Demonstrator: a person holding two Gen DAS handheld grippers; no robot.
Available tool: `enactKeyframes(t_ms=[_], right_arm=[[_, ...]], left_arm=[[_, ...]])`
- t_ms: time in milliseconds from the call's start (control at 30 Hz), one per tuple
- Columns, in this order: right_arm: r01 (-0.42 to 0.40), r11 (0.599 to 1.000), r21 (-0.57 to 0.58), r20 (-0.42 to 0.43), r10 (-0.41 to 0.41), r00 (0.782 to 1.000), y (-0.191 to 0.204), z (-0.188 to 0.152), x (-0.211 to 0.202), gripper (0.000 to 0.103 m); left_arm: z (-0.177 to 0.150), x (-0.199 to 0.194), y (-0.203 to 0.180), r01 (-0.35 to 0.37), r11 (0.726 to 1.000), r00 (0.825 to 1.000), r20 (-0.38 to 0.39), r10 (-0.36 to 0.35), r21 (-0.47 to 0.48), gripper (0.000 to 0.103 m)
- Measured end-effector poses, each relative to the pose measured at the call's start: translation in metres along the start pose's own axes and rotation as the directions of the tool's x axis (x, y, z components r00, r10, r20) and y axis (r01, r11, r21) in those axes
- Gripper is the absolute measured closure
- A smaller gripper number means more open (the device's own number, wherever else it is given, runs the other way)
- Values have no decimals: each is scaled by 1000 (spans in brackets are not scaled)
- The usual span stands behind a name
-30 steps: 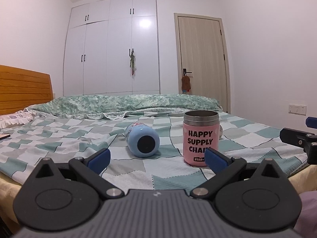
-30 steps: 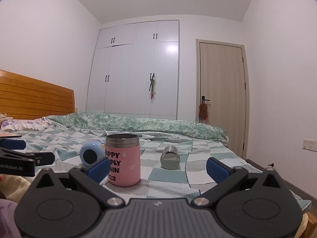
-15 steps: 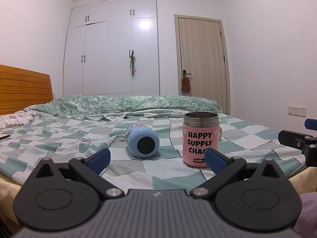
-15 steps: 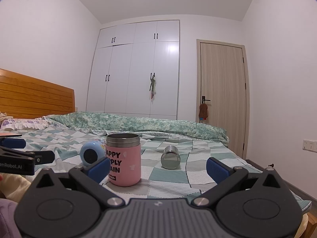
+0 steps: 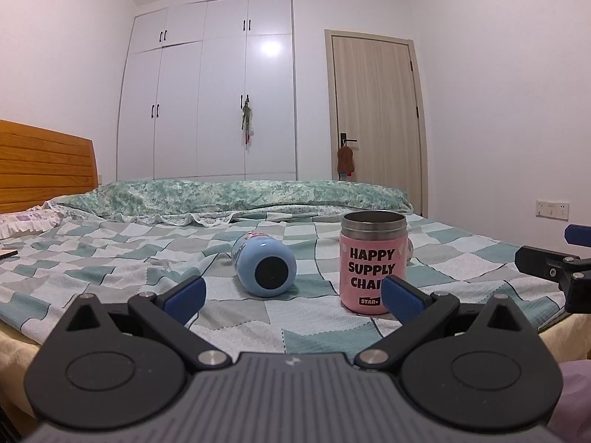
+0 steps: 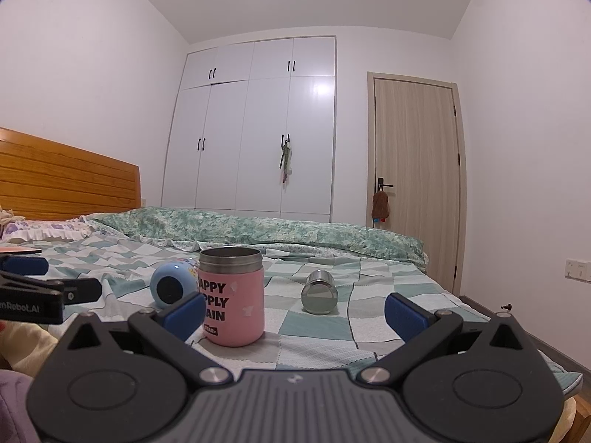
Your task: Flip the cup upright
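The approach step is in hand – no cup is gripped yet. The left claw point(image 5: 291, 293) is spread wide and holds nothing; the right claw point(image 6: 294, 310) is likewise wide open and empty. Both are held low at the near edge of the bed point(image 5: 110, 273), pointed at the cups.

3 cups are seen on the checked bedspread. The pink cup point(image 6: 232, 297) is already upright, its steel rim on top and its black lettering readable. The blue cup point(image 5: 264, 267) lies on its side just left of it, its round end with a dark disc facing the cameras. The steel cup point(image 6: 319, 292) lies on its side to the right of the pink one, well apart, shown only in the right wrist view.

Which lying cup is meant cannot be told; the blue one sits between the left claw's fingers in that view, the steel one between the right claw's.

The next move likely calls for an advance over the chosen cup, closure across its rounded body, then a lift and a rotation until the mouth faces up. Rolling on the soft bedding is a probable risk – closure should be centred.
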State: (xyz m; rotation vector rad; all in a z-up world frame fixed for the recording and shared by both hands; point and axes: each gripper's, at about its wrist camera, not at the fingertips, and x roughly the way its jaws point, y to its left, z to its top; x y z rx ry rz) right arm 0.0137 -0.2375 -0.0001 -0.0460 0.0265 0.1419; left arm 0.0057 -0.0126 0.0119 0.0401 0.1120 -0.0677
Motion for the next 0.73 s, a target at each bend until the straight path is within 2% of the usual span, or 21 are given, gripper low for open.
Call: enactKeyframes(t_ms=[733], right_arm=[[0,1000,-2,2,0,1000,1,0,0,0]], left_arm=[[0,-5,1,11,1000,1000,23,-11,-13,0]])
